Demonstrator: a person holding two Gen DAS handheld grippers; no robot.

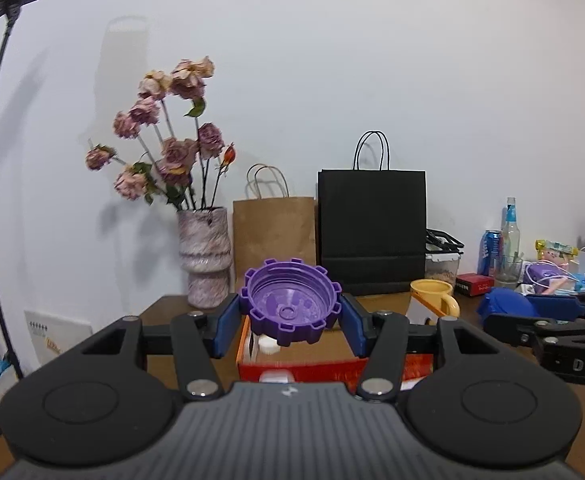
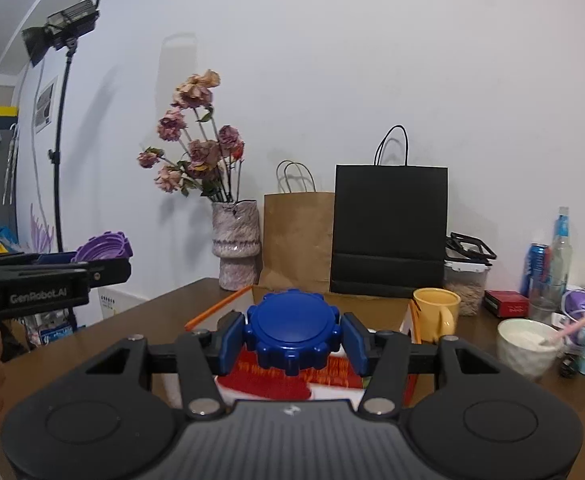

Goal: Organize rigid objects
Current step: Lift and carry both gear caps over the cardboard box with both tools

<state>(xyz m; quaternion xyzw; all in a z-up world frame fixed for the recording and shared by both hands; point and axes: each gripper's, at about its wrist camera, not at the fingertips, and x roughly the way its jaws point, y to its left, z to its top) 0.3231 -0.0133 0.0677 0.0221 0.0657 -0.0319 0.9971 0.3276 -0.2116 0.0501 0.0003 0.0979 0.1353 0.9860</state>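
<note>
Table (image 2: 164, 320) of dark wood carries a black paper bag (image 2: 388, 232), a brown paper bag (image 2: 296, 236), a vase of dried roses (image 2: 234, 244) and an open cardboard box (image 2: 372, 302) with a yellow mug (image 2: 436, 312) just beside it. Above the box, the left gripper (image 1: 290, 314) has its jaws clamped on a purple notched lid (image 1: 290, 304), hollow side up. The right gripper (image 2: 292, 334) grasps a blue notched lid (image 2: 292, 330) between its jaws.

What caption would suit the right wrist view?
Right gripper holds a blue cap above an open box on a cluttered table.
</note>
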